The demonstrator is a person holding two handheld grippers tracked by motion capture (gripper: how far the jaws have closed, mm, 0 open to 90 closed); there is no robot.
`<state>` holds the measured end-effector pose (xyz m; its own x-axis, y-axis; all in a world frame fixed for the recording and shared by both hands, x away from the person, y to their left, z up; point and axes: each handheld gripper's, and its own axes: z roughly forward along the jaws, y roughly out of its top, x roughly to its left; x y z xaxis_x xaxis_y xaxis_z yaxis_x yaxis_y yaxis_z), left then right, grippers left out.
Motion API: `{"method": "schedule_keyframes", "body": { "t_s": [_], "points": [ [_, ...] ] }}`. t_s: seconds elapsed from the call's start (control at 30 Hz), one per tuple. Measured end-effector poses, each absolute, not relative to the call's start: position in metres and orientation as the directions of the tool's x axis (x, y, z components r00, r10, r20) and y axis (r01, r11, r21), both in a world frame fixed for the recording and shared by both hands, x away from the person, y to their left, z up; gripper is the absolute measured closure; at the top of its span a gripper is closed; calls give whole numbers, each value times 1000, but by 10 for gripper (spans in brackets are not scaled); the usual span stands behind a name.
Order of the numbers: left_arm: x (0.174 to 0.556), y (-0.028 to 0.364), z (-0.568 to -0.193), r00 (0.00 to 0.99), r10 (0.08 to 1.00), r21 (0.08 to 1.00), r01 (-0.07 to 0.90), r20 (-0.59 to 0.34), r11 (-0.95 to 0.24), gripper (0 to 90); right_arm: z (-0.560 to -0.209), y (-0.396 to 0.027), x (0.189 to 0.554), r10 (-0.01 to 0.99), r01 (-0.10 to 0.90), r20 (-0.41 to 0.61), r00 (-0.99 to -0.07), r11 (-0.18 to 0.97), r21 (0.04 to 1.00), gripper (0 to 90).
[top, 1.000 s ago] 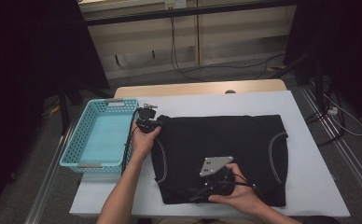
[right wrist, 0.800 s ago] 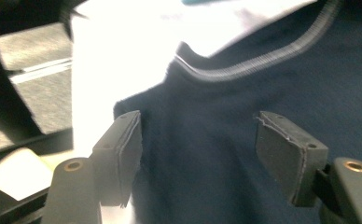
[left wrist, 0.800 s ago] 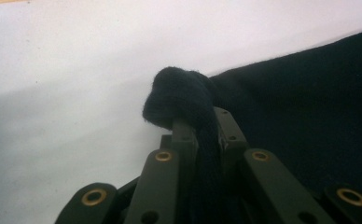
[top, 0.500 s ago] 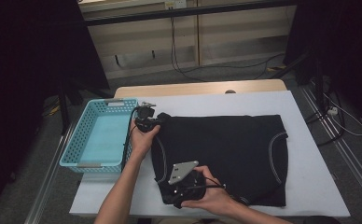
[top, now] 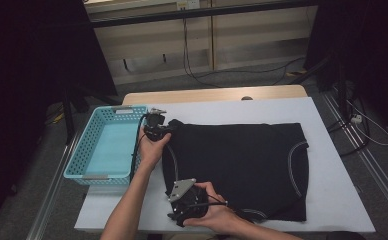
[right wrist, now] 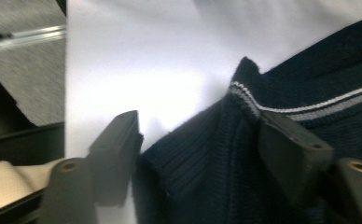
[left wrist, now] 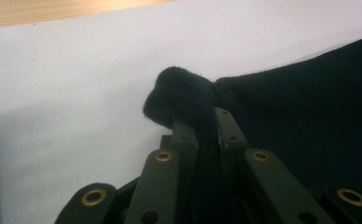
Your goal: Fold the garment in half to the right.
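— So where is the black sweater [top: 237,167] lying?
— Spread across the white table [top: 332,200], its left edge near the basket [top: 107,150]. The left gripper [left wrist: 202,123] is pinching its far-left corner.
— And the right gripper [right wrist: 198,149]?
— Its jaws have just been opening, straddling the near-left hem.

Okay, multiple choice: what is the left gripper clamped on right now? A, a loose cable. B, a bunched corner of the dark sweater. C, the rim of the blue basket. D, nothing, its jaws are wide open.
B: in the left gripper view the left gripper has its jaws shut on a bunched corner of the dark sweater, beside the blue basket.
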<state>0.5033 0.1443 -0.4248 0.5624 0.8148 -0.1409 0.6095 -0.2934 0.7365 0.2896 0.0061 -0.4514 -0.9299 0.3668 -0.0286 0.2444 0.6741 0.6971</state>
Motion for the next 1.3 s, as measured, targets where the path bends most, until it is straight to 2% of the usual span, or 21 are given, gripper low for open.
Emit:
{"method": "schedule_keyframes", "body": {
  "t_s": [0.23,0.3,0.47,0.63,0.7,1.1,1.3],
  "points": [
    [503,144,-425,556,817,736,616,-153,-281,814,-449,4,292,392,247,-60,-918,683,687,551],
    [503,145,-424,556,816,736,618,-160,-277,814,-447,3,292,405,253,-71,-911,688,680,663],
    [504,146,-426,555,816,732,622,-162,-278,814,-445,1,295,420,277,-51,-906,679,680,759],
    [505,147,-423,547,813,745,624,-202,-235,814,-443,-2,296,432,297,-20,-902,653,697,781],
    [504,147,-421,554,813,744,617,-180,-256,814,-440,-4,297,428,296,-13,-904,646,704,782],
    [503,148,-405,570,801,773,587,-183,-240,815,-412,-23,304,428,315,60,-902,555,770,787],
    [506,148,-393,576,797,784,574,-182,-236,815,-399,-28,305,428,296,52,-902,529,795,789]
  ]
}}
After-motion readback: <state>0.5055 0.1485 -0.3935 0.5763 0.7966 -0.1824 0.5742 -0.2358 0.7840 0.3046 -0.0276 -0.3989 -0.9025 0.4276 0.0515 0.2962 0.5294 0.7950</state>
